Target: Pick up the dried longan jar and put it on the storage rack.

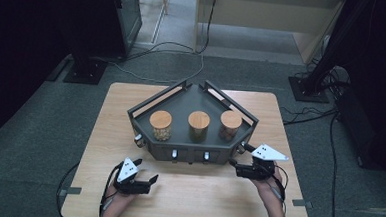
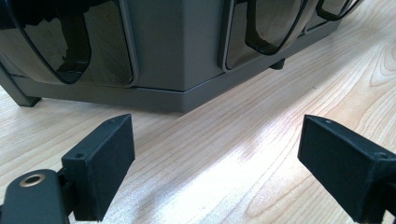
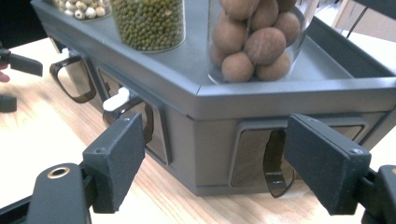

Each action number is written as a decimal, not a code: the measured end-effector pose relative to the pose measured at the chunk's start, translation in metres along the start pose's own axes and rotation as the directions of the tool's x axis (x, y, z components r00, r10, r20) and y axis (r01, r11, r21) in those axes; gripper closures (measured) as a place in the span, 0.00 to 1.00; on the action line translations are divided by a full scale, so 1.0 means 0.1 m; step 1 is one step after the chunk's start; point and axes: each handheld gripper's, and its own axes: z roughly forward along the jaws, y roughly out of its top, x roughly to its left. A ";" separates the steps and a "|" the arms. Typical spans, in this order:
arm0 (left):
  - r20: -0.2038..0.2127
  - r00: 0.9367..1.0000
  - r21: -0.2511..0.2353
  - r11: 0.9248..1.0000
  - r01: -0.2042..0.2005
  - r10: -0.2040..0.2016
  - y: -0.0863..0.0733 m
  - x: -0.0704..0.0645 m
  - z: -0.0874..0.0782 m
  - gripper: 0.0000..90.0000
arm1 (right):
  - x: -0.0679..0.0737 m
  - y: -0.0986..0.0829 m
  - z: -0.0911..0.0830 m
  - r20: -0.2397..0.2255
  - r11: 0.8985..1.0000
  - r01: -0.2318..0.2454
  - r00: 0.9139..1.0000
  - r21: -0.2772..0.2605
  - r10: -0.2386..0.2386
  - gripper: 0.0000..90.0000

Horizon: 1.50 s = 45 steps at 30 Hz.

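Grey rack (image 1: 145, 117) sits mid surface (image 1: 104, 149), three cork-lidded jars on top (pale beans, green beans, walnuts (image 3: 254, 32)). Right gripper (image 1: 241, 167) is at the rack's front right corner, jaws wide apart around nothing, a dark drawer handle (image 3: 275, 170) just ahead. Left gripper (image 1: 145, 171) hovers near the front left, jaws wide, empty, apart from the rack.

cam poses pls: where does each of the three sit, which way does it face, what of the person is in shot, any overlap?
High view: overhead, facing forward-down on the table; forearms, left tool, right tool.
Left gripper view: on the left tool, low, facing the rack's base; jaws apart.
Right gripper view: on the right tool, facing the rack corner and walnut jar.
Shared: the rack.
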 end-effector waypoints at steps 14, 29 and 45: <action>0.000 1.000 0.001 1.000 -0.003 0.003 0.00 0.00 0.00 0.12 | 0.09 -0.12 -0.01 -0.009 0.999 0.051 0.999 0.012 -0.050 0.23; 0.000 1.000 0.001 1.000 -0.004 0.004 0.00 0.00 0.00 0.12 | 0.07 -0.36 -0.03 -0.034 1.000 0.013 0.999 -0.002 -0.013 0.23; 0.000 1.000 0.002 1.000 -0.006 0.006 0.00 -0.01 0.00 0.12 | 0.06 -0.54 -0.04 -0.056 1.000 -0.005 0.998 -0.026 0.003 0.23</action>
